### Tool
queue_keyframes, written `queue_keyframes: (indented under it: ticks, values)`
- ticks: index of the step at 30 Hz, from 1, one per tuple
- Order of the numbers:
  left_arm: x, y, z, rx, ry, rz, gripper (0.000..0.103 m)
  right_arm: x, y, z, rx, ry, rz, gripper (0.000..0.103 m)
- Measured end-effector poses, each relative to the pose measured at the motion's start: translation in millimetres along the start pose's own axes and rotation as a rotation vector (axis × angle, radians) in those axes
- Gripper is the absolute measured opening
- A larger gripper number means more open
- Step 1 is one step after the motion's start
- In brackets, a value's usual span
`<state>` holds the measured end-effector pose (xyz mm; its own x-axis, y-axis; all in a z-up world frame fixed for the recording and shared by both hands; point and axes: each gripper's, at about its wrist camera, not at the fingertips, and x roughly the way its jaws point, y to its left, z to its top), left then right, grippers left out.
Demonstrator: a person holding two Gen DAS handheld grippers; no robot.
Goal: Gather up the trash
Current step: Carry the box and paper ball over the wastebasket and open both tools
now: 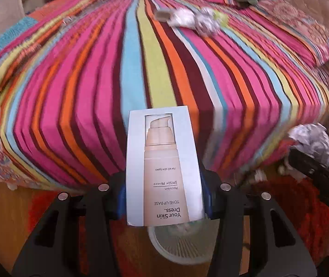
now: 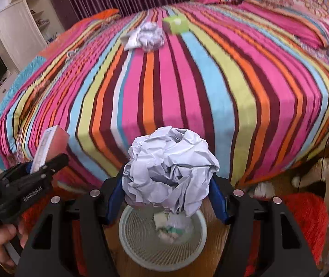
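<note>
My left gripper (image 1: 164, 198) is shut on a pale blue cosmetics box (image 1: 162, 161) printed "Your Skin Dress", held above a white mesh wastebasket (image 1: 176, 244) on the floor. My right gripper (image 2: 166, 196) is shut on a crumpled white paper ball (image 2: 169, 168), directly over the same wastebasket (image 2: 141, 237), which holds some crumpled trash (image 2: 171, 228). The left gripper with its box (image 2: 46, 147) shows at left in the right wrist view. The paper ball (image 1: 309, 138) shows at right in the left wrist view.
A bed with a striped cover (image 2: 187, 80) fills the view ahead. On it lie a crumpled paper (image 2: 151, 35), a flat white packet (image 2: 131, 40) and a green box (image 2: 176, 24). A red rug (image 2: 305, 219) lies by the basket. Pillows (image 2: 303, 9) sit at far right.
</note>
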<state>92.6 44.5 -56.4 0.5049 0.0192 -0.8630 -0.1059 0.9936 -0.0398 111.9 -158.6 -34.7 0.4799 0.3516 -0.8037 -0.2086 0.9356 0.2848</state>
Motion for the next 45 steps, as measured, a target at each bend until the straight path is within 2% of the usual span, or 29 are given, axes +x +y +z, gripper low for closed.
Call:
queue_keyframes:
  ticks: [2, 5, 9, 12, 16, 20, 23, 30, 37, 45]
  values:
    - [7.7, -5.1, -15.9, -0.009, 0.055, -0.039, 0.049, 6.1, -1.0, -9.8, 0.023, 0.047, 0.013, 0.060]
    - [21.8, -13.0, -36.8, -0.009, 0.148, -0.102, 0.049, 25.5, -7.0, -27.5, 0.096, 0.164, 0.061, 0.060]
    - [37.9, -15.6, -50.9, -0.025, 0.237, -0.141, 0.049, 45.3, -12.2, -41.3, 0.156, 0.277, 0.093, 0.060]
    - [51.6, -13.0, -56.3, -0.063, 0.297, -0.184, 0.049, 62.0, -16.8, -49.4, 0.209, 0.363, 0.145, 0.060]
    - [84.8, -9.1, -70.2, -0.151, 0.431, -0.242, 0.049, 83.5, -22.8, -61.1, 0.285, 0.462, 0.159, 0.060]
    - [110.1, -14.8, -81.8, -0.158, 0.535, -0.208, 0.049, 108.5, -33.2, -71.8, 0.369, 0.550, 0.139, 0.060]
    - [124.7, -18.8, -87.4, -0.157, 0.587, -0.182, 0.049, 119.1, -33.0, -78.5, 0.387, 0.583, 0.126, 0.060]
    - [142.7, -19.4, -92.7, -0.159, 0.641, -0.174, 0.049, 143.2, -28.6, -86.6, 0.370, 0.656, 0.103, 0.060]
    - [170.9, -12.3, -102.1, -0.220, 0.719, -0.162, 0.049, 165.7, -45.6, -97.4, 0.449, 0.718, 0.070, 0.060]
    - [180.6, -17.8, -108.9, -0.190, 0.763, -0.141, 0.049, 177.3, -43.8, -102.5, 0.441, 0.755, 0.065, 0.061]
